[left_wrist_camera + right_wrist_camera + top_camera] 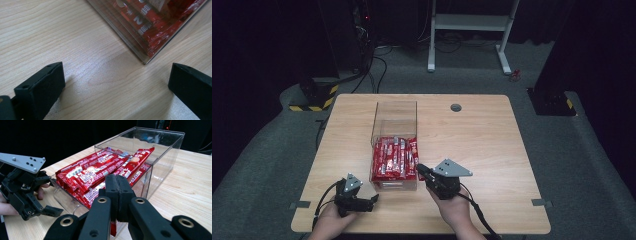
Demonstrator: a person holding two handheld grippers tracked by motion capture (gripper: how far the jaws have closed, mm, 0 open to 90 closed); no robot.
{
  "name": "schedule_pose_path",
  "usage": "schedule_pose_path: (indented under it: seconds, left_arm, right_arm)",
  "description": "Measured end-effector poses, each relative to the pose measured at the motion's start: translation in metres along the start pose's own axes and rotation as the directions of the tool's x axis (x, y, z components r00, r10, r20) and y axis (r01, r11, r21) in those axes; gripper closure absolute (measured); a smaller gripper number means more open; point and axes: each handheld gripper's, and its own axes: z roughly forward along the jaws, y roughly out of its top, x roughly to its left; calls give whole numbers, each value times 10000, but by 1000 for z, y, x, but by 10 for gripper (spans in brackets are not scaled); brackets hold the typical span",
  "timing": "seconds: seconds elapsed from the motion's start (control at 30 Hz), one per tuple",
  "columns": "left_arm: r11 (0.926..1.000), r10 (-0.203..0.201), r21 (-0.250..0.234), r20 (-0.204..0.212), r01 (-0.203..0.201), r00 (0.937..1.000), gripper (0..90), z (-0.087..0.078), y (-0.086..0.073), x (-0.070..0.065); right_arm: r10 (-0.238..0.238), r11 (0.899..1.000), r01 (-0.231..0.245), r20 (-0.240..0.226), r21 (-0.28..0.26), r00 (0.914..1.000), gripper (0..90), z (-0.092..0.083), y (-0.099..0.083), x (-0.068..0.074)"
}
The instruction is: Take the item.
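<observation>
A clear plastic box (394, 112) stands mid-table, its near part packed with red snack bars (393, 157). My right gripper (421, 169) is at the box's near right corner. In the right gripper view its jaws (117, 187) are pressed together just before the bars (95, 170) and the box wall (162, 152). A sliver of red wrapper shows under them; I cannot tell if it is pinched. My left gripper (371, 201) rests low by the near left corner, also in the right gripper view (53, 195). Its jaws (116, 82) stand wide apart over bare wood, the box corner (140, 50) ahead.
The wooden table (482, 145) has a round cable hole (455, 107) at the back. Grey tape marks (538, 202) sit near its front edge. Behind the table are a white desk frame (469, 22), a yellow-and-black striped base (314, 100) and a black stand (552, 100).
</observation>
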Motion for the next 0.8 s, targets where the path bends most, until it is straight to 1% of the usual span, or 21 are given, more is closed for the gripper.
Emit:
schedule_pose_path:
  seconds: [0.2,0.6,0.8]
  left_arm:
    - [10000,-2,-2,1,2,10000,11,0,0,0]
    - [10000,-1,-1,-1,1,10000,11,0,0,0]
    - [10000,-2,-1,-1,2,10000,11,0,0,0]
  right_arm:
    - [-113,9999,114,65,-52,9999,897,-3,0,-3]
    - [-7,10000,9,268,-72,9996,897,-8,-2,-11]
    - [87,9999,-81,438,-129,9990,897,-11,-2,-17]
